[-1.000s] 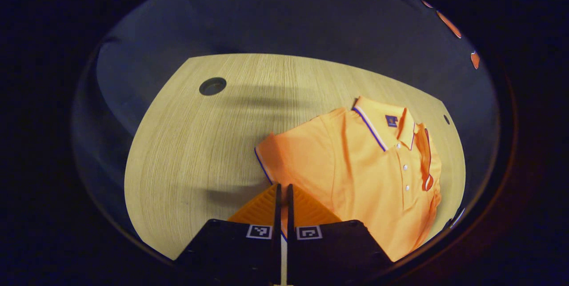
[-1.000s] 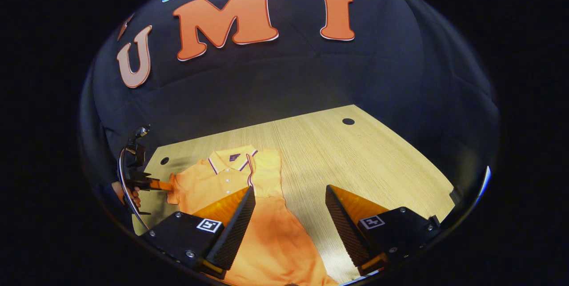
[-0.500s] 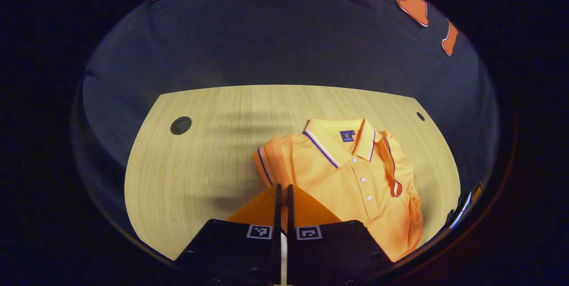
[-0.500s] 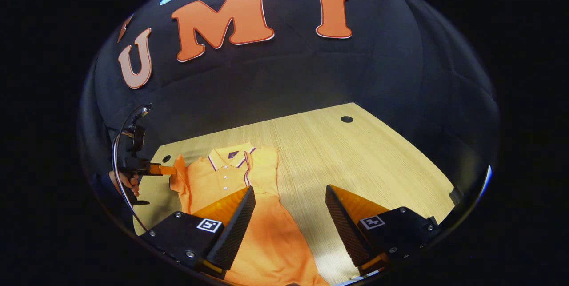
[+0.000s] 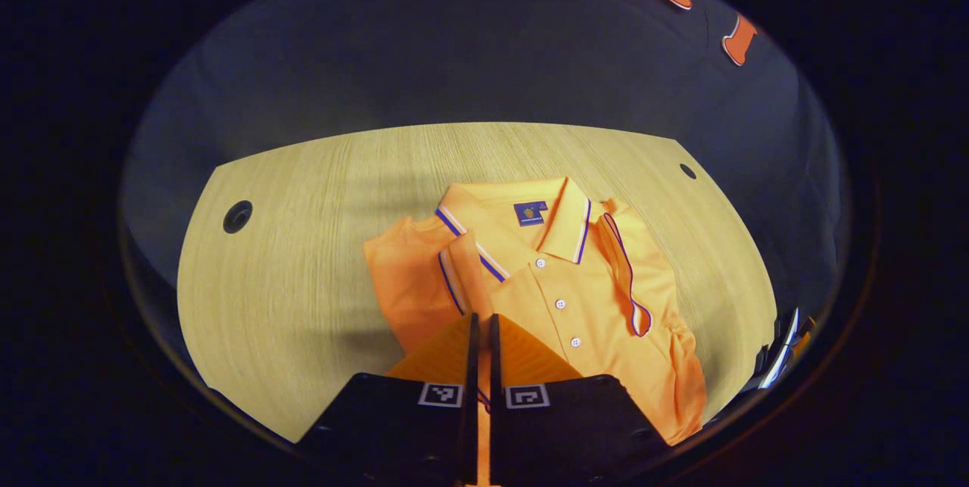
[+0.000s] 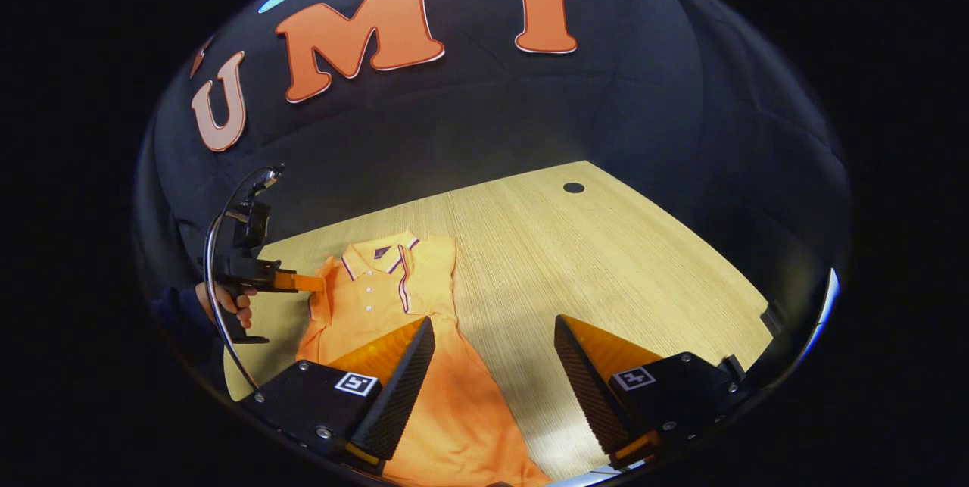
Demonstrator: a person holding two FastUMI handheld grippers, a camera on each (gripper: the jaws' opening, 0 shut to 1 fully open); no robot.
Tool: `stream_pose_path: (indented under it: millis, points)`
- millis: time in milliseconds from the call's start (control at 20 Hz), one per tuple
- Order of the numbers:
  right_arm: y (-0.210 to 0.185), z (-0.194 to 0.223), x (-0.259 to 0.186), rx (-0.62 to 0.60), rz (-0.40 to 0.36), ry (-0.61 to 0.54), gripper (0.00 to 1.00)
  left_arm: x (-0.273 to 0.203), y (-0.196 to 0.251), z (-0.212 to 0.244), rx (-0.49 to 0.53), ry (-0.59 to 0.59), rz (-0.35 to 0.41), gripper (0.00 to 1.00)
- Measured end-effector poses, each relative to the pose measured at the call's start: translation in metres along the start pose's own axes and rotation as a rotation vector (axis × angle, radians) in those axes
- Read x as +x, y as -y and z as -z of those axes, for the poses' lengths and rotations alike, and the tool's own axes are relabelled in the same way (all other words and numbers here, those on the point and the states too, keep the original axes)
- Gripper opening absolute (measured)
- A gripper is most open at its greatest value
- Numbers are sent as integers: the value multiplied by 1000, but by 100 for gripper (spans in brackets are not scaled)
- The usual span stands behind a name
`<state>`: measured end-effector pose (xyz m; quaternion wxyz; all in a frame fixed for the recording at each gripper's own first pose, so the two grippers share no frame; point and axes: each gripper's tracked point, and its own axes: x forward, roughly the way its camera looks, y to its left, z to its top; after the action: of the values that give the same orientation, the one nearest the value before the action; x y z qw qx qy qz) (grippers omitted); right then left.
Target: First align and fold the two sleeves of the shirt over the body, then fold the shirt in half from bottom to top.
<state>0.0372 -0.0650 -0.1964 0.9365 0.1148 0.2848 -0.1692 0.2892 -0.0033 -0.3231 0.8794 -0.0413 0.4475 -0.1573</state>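
Wood-grain tabletop (image 5: 318, 245), pale, with round cable holes (image 5: 237, 216) near its far corners. Orange polo shirt (image 5: 575, 298) lies on it face up, collar away, one sleeve (image 5: 462, 275) lifted over the chest. Left tongs (image 5: 481, 335) clenched on that sleeve's cuff; a hand (image 6: 227, 304) holds them. Right tongs (image 6: 492, 351) released, jaws spread above shirt hem. Collar label (image 5: 529, 213) too small to read.

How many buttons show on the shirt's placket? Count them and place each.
3 on the shirt: top button just under the collar, middle button below it, lowest button nearest the left gripper. More may be hidden lower down.
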Motion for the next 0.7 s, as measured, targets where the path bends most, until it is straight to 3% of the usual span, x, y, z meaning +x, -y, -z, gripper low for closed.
stream_pose_path:
  millis: [100,200,250,300,400,450,500,700]
  points:
    - [0,4,2,4,1,-11,97,7,16,3,-16,-14,51,8]
    - [-1,8,3,6,7,-19,97,10,29,11,-39,-33,96,19]
    - [-1,9,3,8,16,-19,97,7,28,9,-46,-23,100,28]
    - [-2,10,1,10,19,-21,97,11,26,9,-46,-12,96,48]
    - [-4,12,2,8,28,-24,97,3,19,8,-38,9,74,72]
    - [-5,13,2,3,29,-28,97,-2,16,7,-32,17,70,74]
    - [-6,14,2,-2,28,-28,97,-7,14,7,-29,29,66,87]
    - [-15,18,0,-45,-18,-42,97,-39,4,14,-34,88,27,99]
